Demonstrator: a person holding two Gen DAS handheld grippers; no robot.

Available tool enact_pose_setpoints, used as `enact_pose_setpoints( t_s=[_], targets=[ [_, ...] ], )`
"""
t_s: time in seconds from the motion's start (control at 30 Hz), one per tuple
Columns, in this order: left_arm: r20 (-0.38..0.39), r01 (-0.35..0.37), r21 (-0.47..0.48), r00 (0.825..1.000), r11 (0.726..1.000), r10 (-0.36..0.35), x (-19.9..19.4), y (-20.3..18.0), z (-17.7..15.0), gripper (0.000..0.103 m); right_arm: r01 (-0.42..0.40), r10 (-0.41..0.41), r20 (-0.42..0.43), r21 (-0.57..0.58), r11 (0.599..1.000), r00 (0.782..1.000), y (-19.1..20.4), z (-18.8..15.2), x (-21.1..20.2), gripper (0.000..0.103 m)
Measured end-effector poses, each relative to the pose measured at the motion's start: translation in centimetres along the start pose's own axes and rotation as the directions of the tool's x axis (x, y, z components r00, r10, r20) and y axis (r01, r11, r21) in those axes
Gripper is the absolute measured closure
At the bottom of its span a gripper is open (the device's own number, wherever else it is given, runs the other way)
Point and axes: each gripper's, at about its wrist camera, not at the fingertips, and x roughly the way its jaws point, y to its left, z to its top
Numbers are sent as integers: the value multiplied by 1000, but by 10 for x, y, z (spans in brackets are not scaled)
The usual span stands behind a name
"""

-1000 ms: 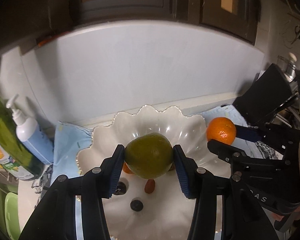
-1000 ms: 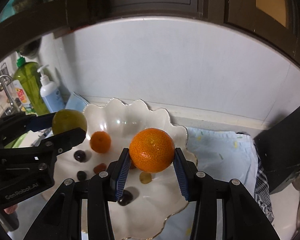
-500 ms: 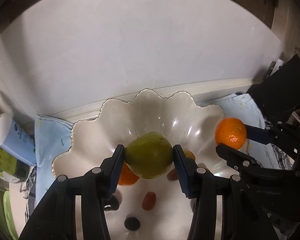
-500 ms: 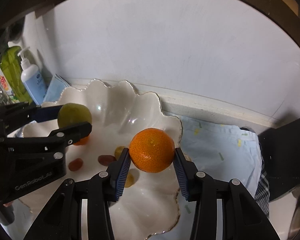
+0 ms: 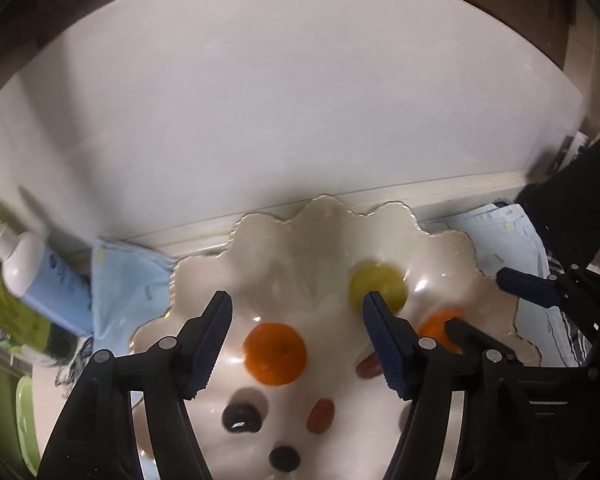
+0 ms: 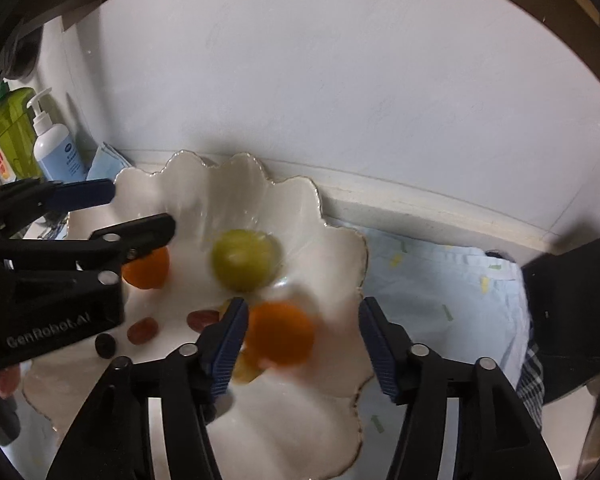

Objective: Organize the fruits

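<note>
Both hand-held grippers, left (image 5: 298, 338) and right (image 6: 302, 338), spread empty over bowl (image 6: 332, 240); green fruit (image 6: 244, 260) and orange (image 6: 282, 334) below.

The left hand-held gripper (image 5: 298, 334), jaws apart, hangs over the scalloped bowl (image 5: 328, 220) holding a green fruit (image 5: 376, 286).

Each black hand-held gripper (image 5: 298, 320) has 2 blue ribbed pads (image 5: 382, 334) and silver screws.

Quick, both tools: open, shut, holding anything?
Left tool: open, holding nothing.
Right tool: open, holding nothing; orange lies loose in the bowl.
</note>
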Motion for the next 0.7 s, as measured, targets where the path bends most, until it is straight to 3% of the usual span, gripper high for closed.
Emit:
enact_pose_setpoints(
  t_s=[0.17, 0.27, 0.37, 0.47, 0.7],
  targets=[
    [22, -33, -18, 999, 999, 33, -17, 8, -14, 31, 26, -26, 32, -1, 1000, 999, 2, -6, -14, 44],
    [27, -55, -23, 998, 998, 56, -28, 10, -26, 30, 23, -24, 55, 5, 1000, 998, 5, -13, -26, 36],
    [40, -72, -38, 996, 997, 73, -44, 14, -40, 29, 35, -36, 86, 9, 999, 996, 8, -21, -41, 36],
    [66, -102, -63, 992, 993, 106, -65, 17, -56, 22, 34, -36, 118, 20, 999, 992, 15, -28, -56, 35],
    [134, -131, -88, 981, 988, 142, -123, 25, -97, 15, 39, -51, 226, 59, 998, 973, 31, -53, -107, 23]
  ],
)
